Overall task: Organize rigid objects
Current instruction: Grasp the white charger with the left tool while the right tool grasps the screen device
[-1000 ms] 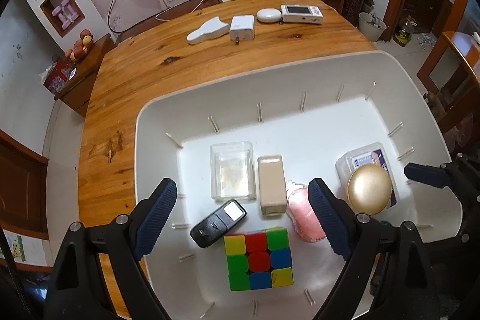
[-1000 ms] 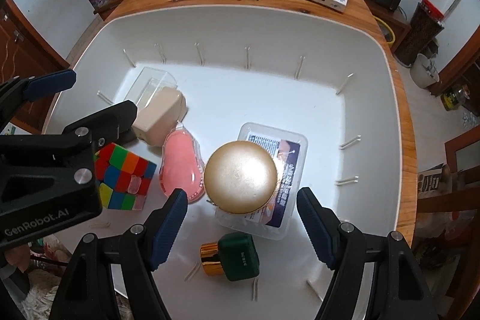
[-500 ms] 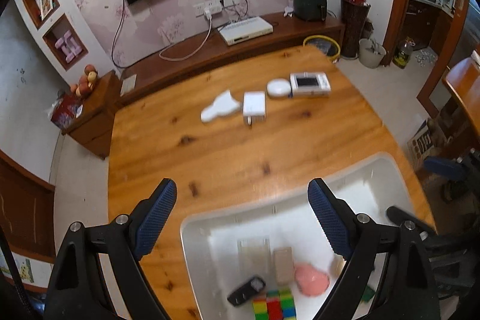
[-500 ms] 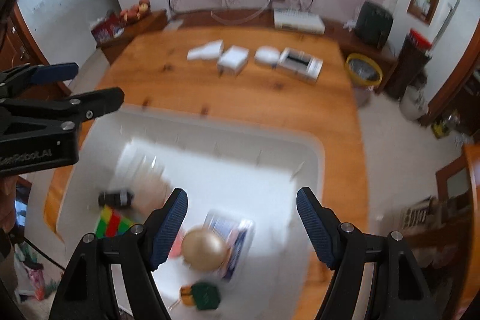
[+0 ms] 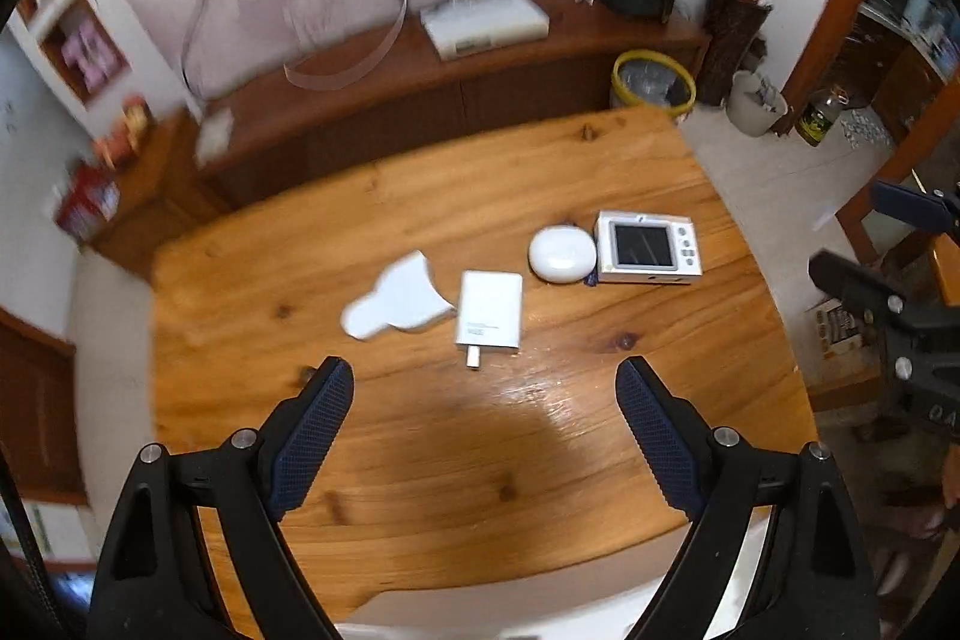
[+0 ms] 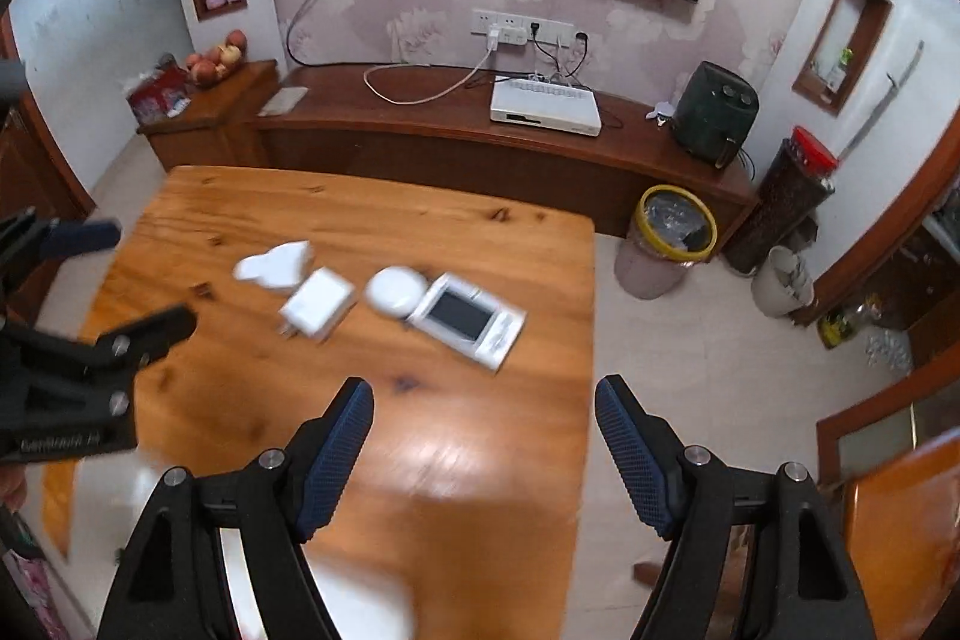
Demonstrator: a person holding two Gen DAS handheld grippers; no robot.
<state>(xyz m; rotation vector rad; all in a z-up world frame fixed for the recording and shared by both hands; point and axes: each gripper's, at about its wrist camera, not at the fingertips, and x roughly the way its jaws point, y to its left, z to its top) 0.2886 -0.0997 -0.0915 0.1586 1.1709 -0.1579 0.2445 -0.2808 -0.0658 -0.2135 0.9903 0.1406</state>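
Note:
Several white objects lie in a row on the wooden table [image 5: 420, 448]: a curved white device [image 5: 396, 304], a white charger block [image 5: 489, 310], a round white case [image 5: 561, 253] and a white screen unit [image 5: 648, 247]. They also show in the right wrist view: device [image 6: 273, 265], charger [image 6: 318, 304], round case [image 6: 396, 289], screen unit [image 6: 468, 319]. My left gripper [image 5: 485, 436] is open and empty, high above the table. My right gripper [image 6: 483, 451] is open and empty. The white bin's rim [image 5: 510, 610] peeks in at the bottom edge.
A wooden TV bench [image 6: 480, 148] with a white box [image 6: 545, 106] runs behind the table. A yellow-rimmed bin [image 6: 675, 232] stands on the floor to the right. The left gripper's body [image 6: 72, 382] shows at the right view's left side.
Both grippers have risen away from the white bin and tilted up toward the far table. The bin's contents have dropped out of view. Both stay open and empty.

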